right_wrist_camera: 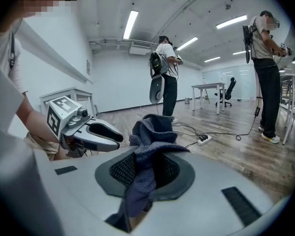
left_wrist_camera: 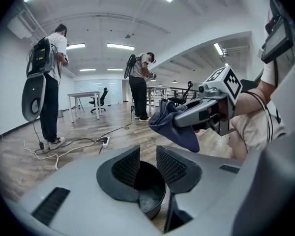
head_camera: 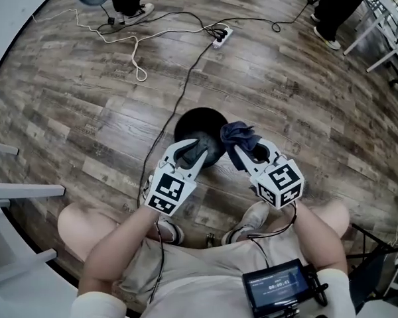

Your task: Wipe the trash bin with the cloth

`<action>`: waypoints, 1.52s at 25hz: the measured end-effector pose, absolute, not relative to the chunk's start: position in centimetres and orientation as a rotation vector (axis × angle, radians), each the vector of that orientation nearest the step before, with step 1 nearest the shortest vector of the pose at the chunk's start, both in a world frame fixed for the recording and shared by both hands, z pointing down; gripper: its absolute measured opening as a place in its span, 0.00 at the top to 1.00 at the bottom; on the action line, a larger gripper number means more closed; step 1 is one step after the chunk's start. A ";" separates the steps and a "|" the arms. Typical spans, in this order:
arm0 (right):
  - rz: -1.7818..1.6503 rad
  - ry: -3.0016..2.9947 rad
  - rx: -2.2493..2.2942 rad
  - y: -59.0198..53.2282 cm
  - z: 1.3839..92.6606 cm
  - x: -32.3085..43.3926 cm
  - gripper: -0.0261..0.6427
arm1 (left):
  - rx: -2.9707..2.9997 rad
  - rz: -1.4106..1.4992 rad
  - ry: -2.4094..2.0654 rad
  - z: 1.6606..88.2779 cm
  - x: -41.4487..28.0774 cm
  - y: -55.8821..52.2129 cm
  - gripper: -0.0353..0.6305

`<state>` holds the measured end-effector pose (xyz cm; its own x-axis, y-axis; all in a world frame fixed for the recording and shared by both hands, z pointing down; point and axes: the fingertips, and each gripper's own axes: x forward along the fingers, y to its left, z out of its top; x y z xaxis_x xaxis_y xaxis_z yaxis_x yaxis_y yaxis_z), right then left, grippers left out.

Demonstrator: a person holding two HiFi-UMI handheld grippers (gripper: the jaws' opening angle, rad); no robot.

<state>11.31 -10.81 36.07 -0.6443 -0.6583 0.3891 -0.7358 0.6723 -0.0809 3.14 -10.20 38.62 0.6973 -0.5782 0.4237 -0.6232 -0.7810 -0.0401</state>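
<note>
Okay, my right gripper [right_wrist_camera: 145, 173] is clamped on the cloth [right_wrist_camera: 150, 132], a dark blue bunch that bulges above the pads and trails down below them, and I'm holding it right at the rim of the trash bin [head_camera: 198, 121], on the bin's right side. My left gripper [left_wrist_camera: 147, 166] has its jaws apart with nothing pinched. Looking along them I see straight down into the small black bin, its near rim sitting just under the gap, so I read it as poised to steady the bin, not gripping it. The bin stands upright on the wood floor [head_camera: 86, 111], just in front of my feet, with one gripper at each side of its near edge. No wiping contact that I can confirm yet, so I'd call the task barely begun. Now the worries. The bin looks light, so if I press the cloth against the rim before the left jaws have a hold, it could slide or tip away from me. If the left jaws come down off-centre, they could knock the wall instead of straddling it. The cloth is caught by a bunched fold, and a hard drag could pull it free and drop it into the bin. A black cable [head_camera: 176, 88] runs along the floor just left of the bin toward a power strip [head_camera: 220, 36] well beyond it, and a shoved bin could ride up onto that cable.
</note>
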 end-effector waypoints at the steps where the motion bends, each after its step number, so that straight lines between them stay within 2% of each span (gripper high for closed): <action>1: 0.342 -2.564 1.098 -10.7 36.2 11.2 0.86 | 2.791 0.650 -0.993 38.6 3.0 -9.9 0.77; 31: 0.764 -2.556 1.154 -10.6 38.5 13.2 0.86 | 2.711 0.635 -0.917 39.7 5.1 -8.7 0.77; 38: 0.529 -2.552 1.145 -10.5 37.3 13.0 0.87 | 2.662 0.630 -0.903 40.2 5.2 -8.6 0.77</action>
